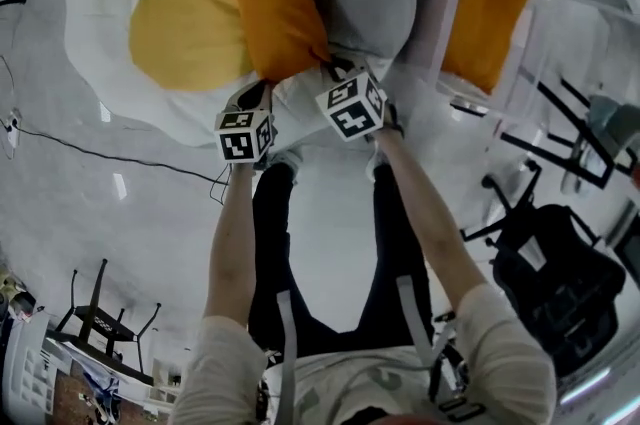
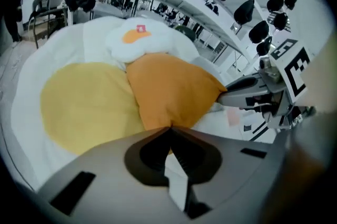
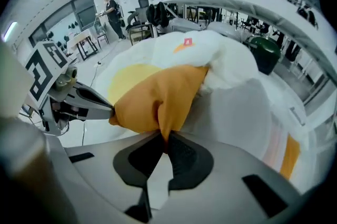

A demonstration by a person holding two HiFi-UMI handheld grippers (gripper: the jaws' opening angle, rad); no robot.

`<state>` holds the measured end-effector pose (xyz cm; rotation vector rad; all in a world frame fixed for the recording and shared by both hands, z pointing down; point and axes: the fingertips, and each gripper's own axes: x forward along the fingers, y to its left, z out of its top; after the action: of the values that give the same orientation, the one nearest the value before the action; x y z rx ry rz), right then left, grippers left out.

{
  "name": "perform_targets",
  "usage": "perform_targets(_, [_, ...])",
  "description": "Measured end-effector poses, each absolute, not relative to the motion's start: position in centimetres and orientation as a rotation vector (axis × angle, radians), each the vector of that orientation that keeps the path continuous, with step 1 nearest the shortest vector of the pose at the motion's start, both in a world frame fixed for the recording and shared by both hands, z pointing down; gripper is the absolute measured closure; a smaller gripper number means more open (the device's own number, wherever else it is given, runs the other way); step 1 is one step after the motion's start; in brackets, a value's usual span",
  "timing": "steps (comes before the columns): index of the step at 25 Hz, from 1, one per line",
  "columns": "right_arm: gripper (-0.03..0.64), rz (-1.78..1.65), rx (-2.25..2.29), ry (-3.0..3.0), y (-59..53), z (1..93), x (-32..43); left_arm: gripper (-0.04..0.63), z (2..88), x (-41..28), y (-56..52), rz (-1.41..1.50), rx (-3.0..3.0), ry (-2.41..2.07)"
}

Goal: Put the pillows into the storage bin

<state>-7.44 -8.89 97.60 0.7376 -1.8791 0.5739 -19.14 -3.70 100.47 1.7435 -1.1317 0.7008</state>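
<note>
The left gripper [image 2: 169, 129] is clamped on the near corner of the orange pillow [image 2: 171, 86], and the right gripper [image 3: 162, 136] is shut on a fold of its edge. Beyond the jaws it rests on an egg-shaped cushion [image 2: 84, 104]. The grasp looks done. Next, I'd judge, comes lifting together toward the storage bin [image 1: 545, 23], out past the right gripper.

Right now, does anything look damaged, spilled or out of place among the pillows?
Nothing looks damaged or spilled. The orange pillow is only pinched at two corners, by the left gripper and the right gripper, and its fabric folds at the right one.
</note>
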Motion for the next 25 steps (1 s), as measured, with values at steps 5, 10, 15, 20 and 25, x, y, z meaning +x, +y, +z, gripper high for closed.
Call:
perform_targets(5, [0.589,0.491,0.759,-1.929,-10.3,88.1,-8.7,0.586,90.9,-19.4,-3.6,0.575,1.792,-1.262])
perform_targets(10, [0.591,0.439,0.773,-1.984,-10.4,77.9,-9.4,0.588,79.3,-20.4,-3.7,0.457,1.863,-1.347])
perform_targets(15, [0.591,0.464,0.84,-2.023,-8.8,69.1,-8.2,0.588,69.7,-20.8,-4.8,0.448,2.008,-1.37])
perform_targets(20, [0.591,0.485,0.96,-2.04,-6.5,61.7,-3.1,0.588,62.6,-16.3,-4.2,0.411,2.081,-1.361])
perform_targets(25, [0.591,0.493,1.013,-2.065,-5.9,57.4,6.4,0.588,57.9,-6.8,-3.3,0.423,2.107,-1.352])
